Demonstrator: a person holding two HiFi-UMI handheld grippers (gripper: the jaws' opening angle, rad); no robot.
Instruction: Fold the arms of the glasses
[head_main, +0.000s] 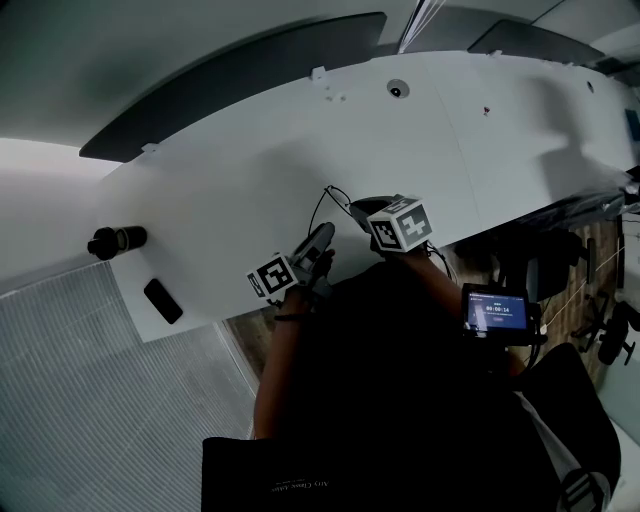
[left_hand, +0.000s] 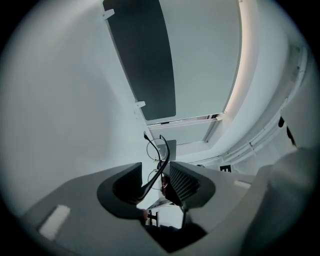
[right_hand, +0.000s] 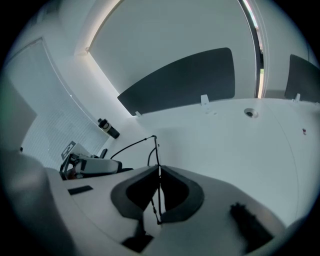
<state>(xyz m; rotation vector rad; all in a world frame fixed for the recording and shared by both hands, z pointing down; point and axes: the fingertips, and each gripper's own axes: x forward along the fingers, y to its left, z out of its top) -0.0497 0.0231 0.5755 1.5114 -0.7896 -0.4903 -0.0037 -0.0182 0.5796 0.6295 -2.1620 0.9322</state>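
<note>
Thin black wire-rimmed glasses (head_main: 338, 200) hang above the white table's (head_main: 300, 130) front edge, between my two grippers. My right gripper (head_main: 366, 212) is shut on the front frame; in the right gripper view the rim (right_hand: 156, 150) runs up out of the closed jaws (right_hand: 159, 174). From the hinge one arm (right_hand: 129, 146) stretches left to my left gripper (right_hand: 92, 165). In the left gripper view that arm (left_hand: 156, 175) lies slantwise between the ribbed pads (left_hand: 182, 182), touching both, and the lenses (left_hand: 154, 149) show beyond. My left gripper (head_main: 320, 242) is shut on the arm.
A black cylindrical bottle (head_main: 117, 240) lies at the table's left end, with a flat black object (head_main: 163, 300) near that corner. Dark panels (head_main: 250, 80) line the far edge. A small lit screen (head_main: 497, 312) sits at the person's right. The person's dark clothing fills the lower frame.
</note>
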